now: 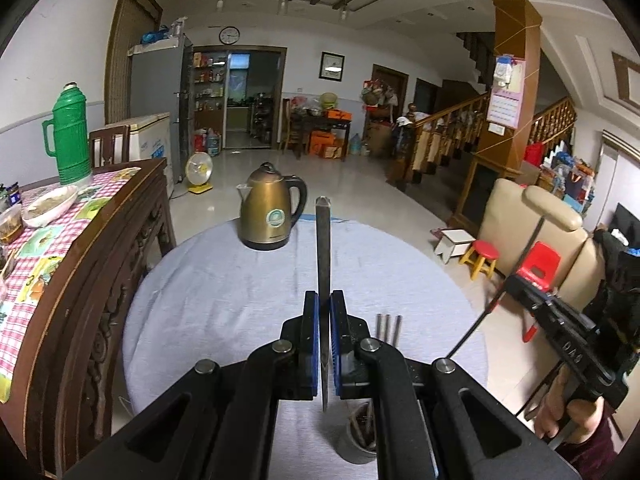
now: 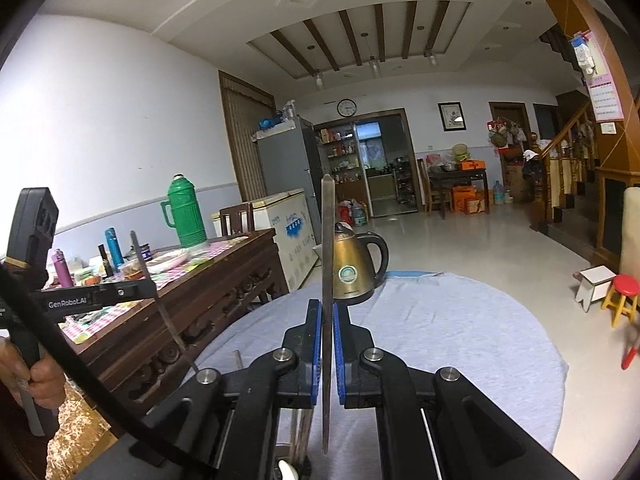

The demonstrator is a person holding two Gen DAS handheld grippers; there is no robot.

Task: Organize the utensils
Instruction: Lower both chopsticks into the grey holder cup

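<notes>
L gripper [image 1: 324,340] is clamping one metal chopstick [image 1: 322,264] upright; R gripper [image 2: 327,344] is clamping another chopstick [image 2: 327,280], both above the grey-clothed table [image 1: 224,280]. Step: carrying. Next: tipping each down into the holder cup [image 1: 356,446] below w/o hitting its rim.

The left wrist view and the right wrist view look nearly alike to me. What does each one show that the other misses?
Only the left wrist view shows three metal sticks lying on the cloth, a metal cup below the left gripper, a beige sofa and a red chair.

Only the right wrist view shows the bottles on the wooden side table.

Both show the gold kettle on the grey-clothed round table, the green thermos, and each gripper, like the right gripper, shut on a thin metal utensil.
</notes>
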